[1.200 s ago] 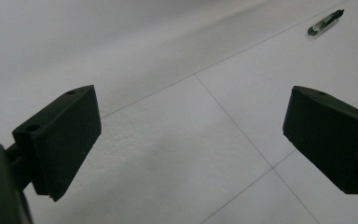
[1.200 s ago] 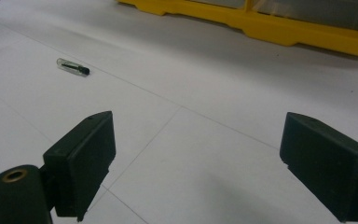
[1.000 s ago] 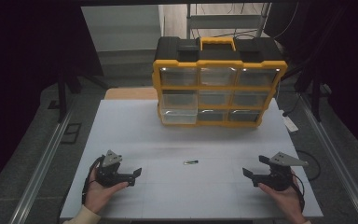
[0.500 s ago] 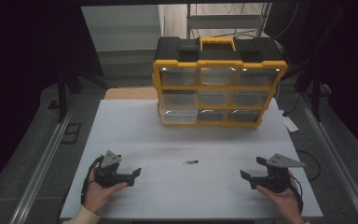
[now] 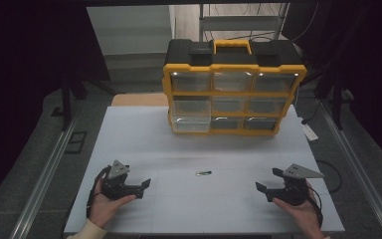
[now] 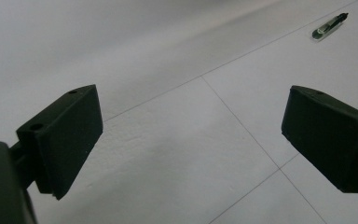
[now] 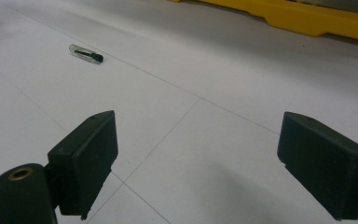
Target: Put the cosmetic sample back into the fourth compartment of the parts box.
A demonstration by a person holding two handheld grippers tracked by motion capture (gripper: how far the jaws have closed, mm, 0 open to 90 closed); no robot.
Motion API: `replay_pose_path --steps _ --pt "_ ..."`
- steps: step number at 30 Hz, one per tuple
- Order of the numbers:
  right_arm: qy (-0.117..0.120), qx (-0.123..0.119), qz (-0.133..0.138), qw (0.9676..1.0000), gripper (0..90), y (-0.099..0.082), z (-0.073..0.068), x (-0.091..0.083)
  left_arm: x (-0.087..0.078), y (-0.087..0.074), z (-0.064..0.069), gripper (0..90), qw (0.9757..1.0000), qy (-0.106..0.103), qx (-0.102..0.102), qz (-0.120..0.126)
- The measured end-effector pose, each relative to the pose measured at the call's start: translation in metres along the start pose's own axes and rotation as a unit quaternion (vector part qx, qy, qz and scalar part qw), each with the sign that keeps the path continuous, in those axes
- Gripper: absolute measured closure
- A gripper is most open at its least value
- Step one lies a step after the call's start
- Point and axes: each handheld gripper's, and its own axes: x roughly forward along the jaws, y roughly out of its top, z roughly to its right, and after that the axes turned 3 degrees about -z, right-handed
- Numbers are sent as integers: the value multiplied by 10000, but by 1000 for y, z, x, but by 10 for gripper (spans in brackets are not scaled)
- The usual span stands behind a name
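The left hand-held gripper [image 5: 142,186] and the right hand-held gripper [image 5: 264,189] rest low on the white surface [image 5: 144,139], both with jaws spread wide and nothing between them, probably poised for a pick. The small clear tube with a dark tip [image 5: 203,173] lies flat between the two, ahead of each and well apart from both, so either could reach it. Beyond it, far from both, stands the yellow drawer organizer [image 5: 234,94], drawers facing the person, likely where the tube belongs.
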Motion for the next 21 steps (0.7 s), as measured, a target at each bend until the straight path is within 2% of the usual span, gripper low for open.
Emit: replay_pose_path --steps 7,13,21 --pt "40 -8 -9 10000 132 1 -2 1 -1 1 0 59 10000 -38 1 36" --pt "77 -16 -19 10000 136 1 -2 2 -3 7 4 50 9997 -176 96 139" --pt "57 -11 -22 10000 141 1 -2 2 -1 14 8 66 9995 -205 212 77"
